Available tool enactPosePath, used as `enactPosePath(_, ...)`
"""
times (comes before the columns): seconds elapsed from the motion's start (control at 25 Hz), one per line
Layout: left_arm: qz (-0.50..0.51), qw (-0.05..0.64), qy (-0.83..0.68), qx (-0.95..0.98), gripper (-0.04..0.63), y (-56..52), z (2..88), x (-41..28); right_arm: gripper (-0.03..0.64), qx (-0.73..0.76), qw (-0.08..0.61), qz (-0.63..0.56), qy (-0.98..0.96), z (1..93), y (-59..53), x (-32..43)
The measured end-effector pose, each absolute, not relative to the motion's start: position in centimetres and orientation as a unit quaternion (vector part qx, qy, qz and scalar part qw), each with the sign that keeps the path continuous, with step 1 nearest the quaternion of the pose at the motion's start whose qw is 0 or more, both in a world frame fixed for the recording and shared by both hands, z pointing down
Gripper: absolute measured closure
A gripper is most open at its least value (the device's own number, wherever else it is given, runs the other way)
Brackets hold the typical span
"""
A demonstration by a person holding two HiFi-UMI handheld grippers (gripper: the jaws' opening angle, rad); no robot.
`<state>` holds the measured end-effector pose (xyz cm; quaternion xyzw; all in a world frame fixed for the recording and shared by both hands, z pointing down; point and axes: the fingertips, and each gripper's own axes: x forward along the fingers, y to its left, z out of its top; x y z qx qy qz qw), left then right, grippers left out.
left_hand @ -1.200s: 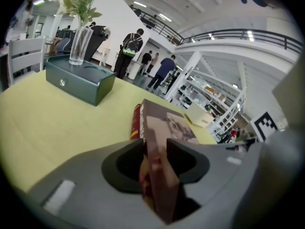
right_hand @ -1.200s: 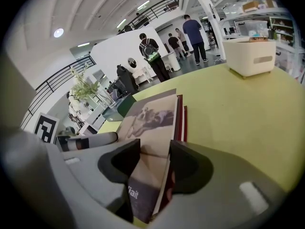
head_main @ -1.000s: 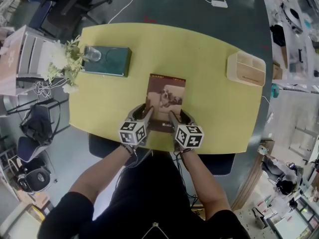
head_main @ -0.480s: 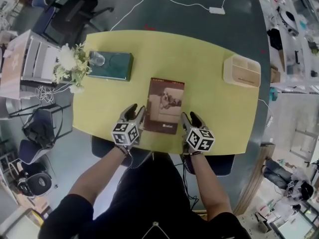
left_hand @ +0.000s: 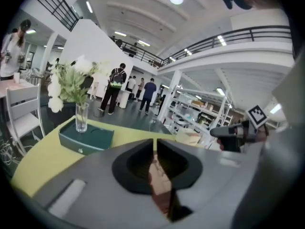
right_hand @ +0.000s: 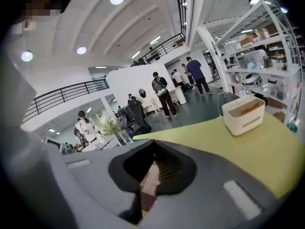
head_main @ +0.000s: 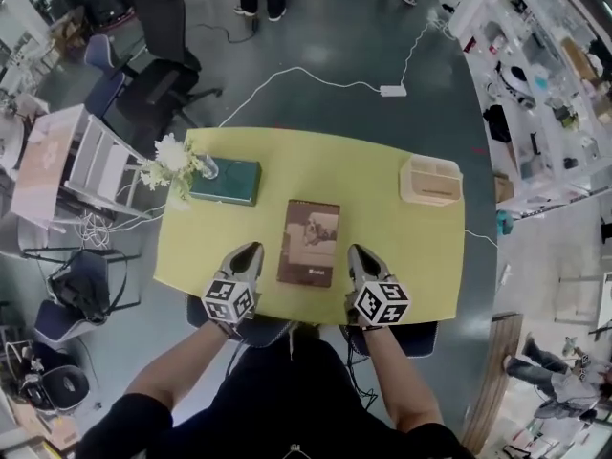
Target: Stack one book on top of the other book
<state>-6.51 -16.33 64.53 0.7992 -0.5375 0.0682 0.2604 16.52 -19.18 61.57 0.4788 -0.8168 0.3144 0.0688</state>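
Observation:
A brown book (head_main: 308, 242) lies flat in the middle of the yellow table (head_main: 411, 256). A dark green book (head_main: 229, 182) lies apart from it at the table's far left, with a glass vase of white flowers (head_main: 182, 163) at its left end. My left gripper (head_main: 251, 251) hovers left of the brown book and my right gripper (head_main: 356, 254) right of it. Both have just been closing and are shut with nothing between their jaws. In the left gripper view the green book (left_hand: 86, 138) shows ahead; the brown book (left_hand: 161, 189) shows below the shut jaws.
A cream desk organizer (head_main: 431, 181) stands at the table's far right, also in the right gripper view (right_hand: 243, 113). Office chairs (head_main: 158, 75) and a white rack (head_main: 72, 161) stand left of the table. A white cable (head_main: 316, 76) crosses the floor behind. People stand in the background.
Both grippers drew away from the brown book's sides, rose off the table and shut their jaws. The book stayed where it lay. The head view now takes in more of the room.

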Motion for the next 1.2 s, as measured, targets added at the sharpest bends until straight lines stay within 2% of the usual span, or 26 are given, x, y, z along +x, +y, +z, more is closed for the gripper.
enactPosePath(0.16,0.039,0.219,-0.524,0.823,0.589,-15.5,58.5,-5.8,0.612,0.460,0.046,0.280,-0.841,56.1,-17.5,14.3)
enactPosePath(0.44,0.005,0.183,-0.487,0.854,0.589,-12.0,51.5,-5.0,0.612,0.417,0.036,0.249,-0.873,49.9,-13.8,10.4)
enactPosePath(0.76,-0.017,0.165,-0.464,0.870,0.589,-9.1,48.4,-4.6,0.614,0.390,0.026,0.211,-0.896,45.8,-11.5,7.4)
enactPosePath(1.2,-0.028,0.159,-0.439,0.884,0.589,-8.5,47.6,-3.0,0.614,0.400,0.031,0.205,-0.893,45.7,-10.5,7.4)
